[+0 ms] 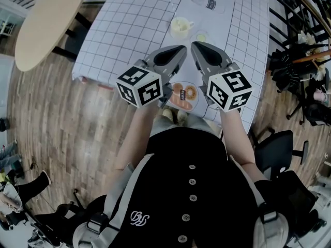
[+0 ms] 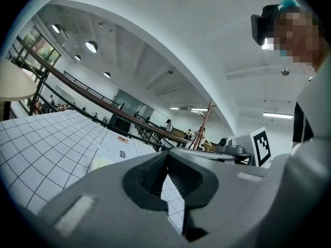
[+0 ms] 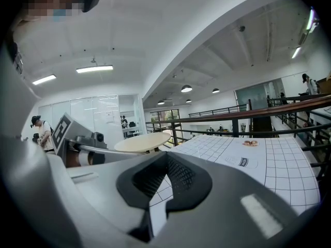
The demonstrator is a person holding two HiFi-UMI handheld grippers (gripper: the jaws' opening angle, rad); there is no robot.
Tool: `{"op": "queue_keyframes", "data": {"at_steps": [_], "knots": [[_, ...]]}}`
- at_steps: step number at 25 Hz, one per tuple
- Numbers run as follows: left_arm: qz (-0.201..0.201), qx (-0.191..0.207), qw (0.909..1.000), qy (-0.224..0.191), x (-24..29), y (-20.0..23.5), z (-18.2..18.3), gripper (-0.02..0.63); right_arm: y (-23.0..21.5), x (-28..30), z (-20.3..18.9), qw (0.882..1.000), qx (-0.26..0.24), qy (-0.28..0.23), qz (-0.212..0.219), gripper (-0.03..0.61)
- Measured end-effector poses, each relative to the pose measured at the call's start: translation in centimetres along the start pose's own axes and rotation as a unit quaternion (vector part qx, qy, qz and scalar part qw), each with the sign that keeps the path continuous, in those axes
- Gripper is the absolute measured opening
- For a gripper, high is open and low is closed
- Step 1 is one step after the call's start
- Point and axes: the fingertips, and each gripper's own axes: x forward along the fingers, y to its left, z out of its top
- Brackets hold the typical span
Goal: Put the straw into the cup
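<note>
We judge the task not yet begun. The cup (image 1: pixel 181 27) stands alone on the far half of the checked tablecloth (image 1: pixel 124 30), with no straw in it that we can see. Neither gripper is close to it. Both are held up near the body, over the table's near edge.

The left gripper (image 1: pixel 181 49) has its jaws pressed together at the tips with nothing between them, which its own view confirms (image 2: pixel 167 153). The right gripper (image 1: pixel 195 46) is the same, tips meeting on nothing (image 3: pixel 166 155).

We cannot pick out the straw with certainty. It may lie in the clear packet with a dark label (image 1: pixel 208 3) at the far side, beyond the cup, but that is too small to tell. So finding, lifting and inserting the straw all remain.

Counted:
- two grippers
- one cup
- one small pale round disc (image 1: pixel 201 35) just right of the cup, perhaps a lid
- one clear packet
- one small plate of what looks like pastries (image 1: pixel 184 94) at the near edge, partly hidden between the grippers
- one round wooden table (image 1: pixel 46 19) to the far left
</note>
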Motion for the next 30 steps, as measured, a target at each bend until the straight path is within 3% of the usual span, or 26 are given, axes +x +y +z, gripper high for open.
{"op": "queue_keyframes", "data": {"at_steps": [30], "knots": [[0.010, -0.002, 0.9999, 0.007, 0.15, 0.05, -0.65, -0.008, 0.13, 0.13, -0.48, 1.000, 0.001, 0.011, 0.021, -0.005]]}}
